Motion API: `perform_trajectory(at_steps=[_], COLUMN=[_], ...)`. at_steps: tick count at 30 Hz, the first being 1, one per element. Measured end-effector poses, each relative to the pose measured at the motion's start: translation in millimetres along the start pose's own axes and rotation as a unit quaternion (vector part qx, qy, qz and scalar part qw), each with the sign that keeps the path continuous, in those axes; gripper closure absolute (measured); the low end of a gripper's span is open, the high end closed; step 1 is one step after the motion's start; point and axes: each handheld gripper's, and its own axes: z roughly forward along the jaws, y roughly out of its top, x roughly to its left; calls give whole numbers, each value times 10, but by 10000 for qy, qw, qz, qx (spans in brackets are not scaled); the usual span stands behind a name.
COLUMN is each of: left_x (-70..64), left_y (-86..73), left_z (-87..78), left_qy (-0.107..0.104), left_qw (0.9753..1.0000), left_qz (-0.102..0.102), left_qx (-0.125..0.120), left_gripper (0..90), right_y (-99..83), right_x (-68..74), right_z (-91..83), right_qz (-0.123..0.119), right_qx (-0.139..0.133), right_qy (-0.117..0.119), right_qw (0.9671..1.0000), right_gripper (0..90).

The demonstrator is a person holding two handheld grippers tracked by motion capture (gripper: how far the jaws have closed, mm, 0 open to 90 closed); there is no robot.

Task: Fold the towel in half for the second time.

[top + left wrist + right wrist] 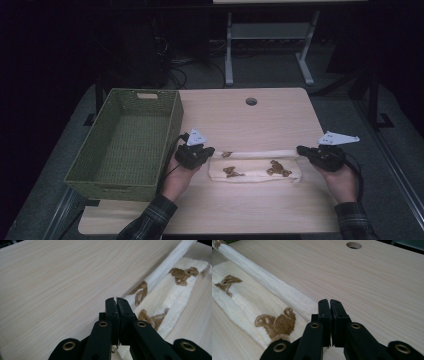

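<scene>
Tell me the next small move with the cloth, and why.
Probably carry the pinched far edge toward the person and lay it over the cloth. The left gripper and right gripper each look shut on an end of that raised edge, and the cloth is already a narrow strip beside the green basket.

No readable text, label, brand, number or sign anywhere. Cream towel (255,167) between the two claws: brown animal prints only, no lettering. Green woven basket (125,140) beside left claw (209,150): blank plate at far rim, nothing legible. Grey plates atop both claws: unmarked. Desk (250,120) surface ahead of claws: plain wood grain, no marking.
</scene>
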Motion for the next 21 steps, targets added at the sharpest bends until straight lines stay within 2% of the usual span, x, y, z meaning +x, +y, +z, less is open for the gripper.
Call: perform_trajectory(at_steps=[10,15,21], left_x=[-114,-137,-175], left_y=[-118,-152,-234], left_z=[-32,-27,31], left_qy=[-153,-241,-344], left_qw=[9996,9994,9982], left_qz=[162,143,189], left_qx=[183,227,463], left_gripper=[882,882,882], right_y=[-128,-193,-263], right_x=[147,190,228], right_z=[-98,-132,-111], right_qz=[-203,-196,-207], right_qx=[175,240,378], right_qy=[45,76,103], right_qw=[9996,9995,9990], right_gripper=[877,876,875])
